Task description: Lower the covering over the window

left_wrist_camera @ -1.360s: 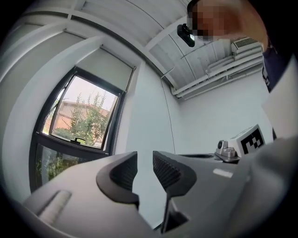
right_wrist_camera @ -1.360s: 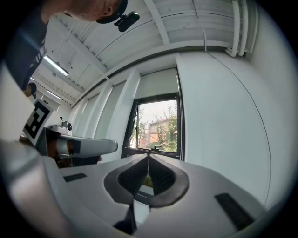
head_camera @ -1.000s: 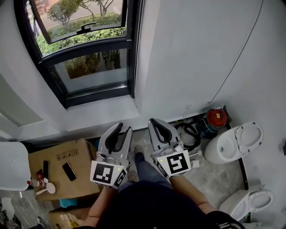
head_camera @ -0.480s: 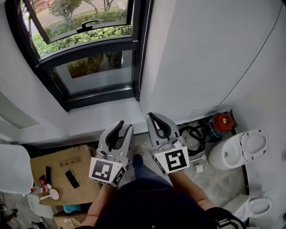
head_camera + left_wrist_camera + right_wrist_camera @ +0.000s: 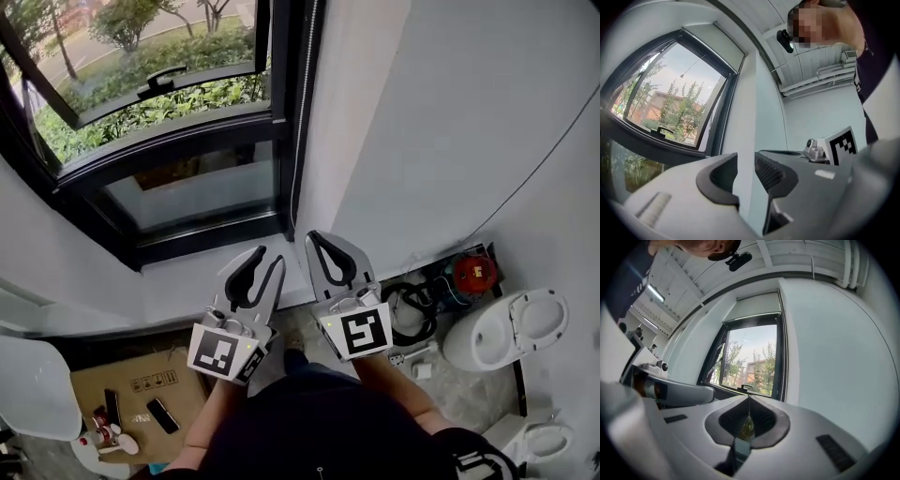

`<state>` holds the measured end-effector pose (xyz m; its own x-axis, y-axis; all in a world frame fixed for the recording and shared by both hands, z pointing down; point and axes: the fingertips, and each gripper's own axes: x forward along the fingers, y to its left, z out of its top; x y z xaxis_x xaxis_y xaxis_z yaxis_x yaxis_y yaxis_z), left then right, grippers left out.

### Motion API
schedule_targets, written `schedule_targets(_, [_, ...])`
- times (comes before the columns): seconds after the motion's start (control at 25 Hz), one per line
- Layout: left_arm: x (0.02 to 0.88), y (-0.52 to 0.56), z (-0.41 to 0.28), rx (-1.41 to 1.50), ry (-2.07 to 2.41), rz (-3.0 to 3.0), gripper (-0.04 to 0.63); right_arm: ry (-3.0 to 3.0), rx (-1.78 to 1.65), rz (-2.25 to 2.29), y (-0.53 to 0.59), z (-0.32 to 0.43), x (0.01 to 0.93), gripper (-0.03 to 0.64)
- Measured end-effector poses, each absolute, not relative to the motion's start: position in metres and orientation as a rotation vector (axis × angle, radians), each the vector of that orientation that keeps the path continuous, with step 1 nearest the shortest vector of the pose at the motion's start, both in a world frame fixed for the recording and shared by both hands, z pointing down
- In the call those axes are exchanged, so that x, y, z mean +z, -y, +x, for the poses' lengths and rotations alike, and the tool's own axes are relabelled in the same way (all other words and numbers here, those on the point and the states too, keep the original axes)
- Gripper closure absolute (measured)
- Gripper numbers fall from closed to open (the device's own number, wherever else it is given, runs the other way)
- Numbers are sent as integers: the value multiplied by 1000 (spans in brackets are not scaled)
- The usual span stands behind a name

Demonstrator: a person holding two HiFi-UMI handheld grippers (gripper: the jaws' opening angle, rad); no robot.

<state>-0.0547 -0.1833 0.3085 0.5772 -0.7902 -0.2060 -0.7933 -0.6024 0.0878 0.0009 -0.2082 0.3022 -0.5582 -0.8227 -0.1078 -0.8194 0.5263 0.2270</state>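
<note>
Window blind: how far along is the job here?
Done: nothing; the blind sits up at the top and the window is uncovered. In hand: nothing; the left gripper has jaws apart and empty, the right gripper jaws shut on nothing. Left: take what looks like the cord by the frame and pull the blind down.

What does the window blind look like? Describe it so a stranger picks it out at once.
Find the black-framed window in the white wall. Across its top hangs the roller blind, a flat pale sheet lowered only a short way. Unlike the dark frame and the clear glass below, it is plain and opaque, ending in a straight bottom edge.
</note>
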Motion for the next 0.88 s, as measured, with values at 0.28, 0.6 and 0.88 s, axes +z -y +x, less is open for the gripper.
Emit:
schedule_targets(0.28, [305, 253, -64, 315, -1405, -2766, 495, 2762, -465, 1468, 273, -17, 288, 603])
schedule_targets(0.6, [313, 304, -68, 312, -1342, -2802, 495, 2689, -447, 1586, 311, -21, 296, 603])
schedule_targets(0.88, [306, 340, -65, 270, -1162, -2880, 495, 2563, -445, 1702, 333, -30, 288, 603])
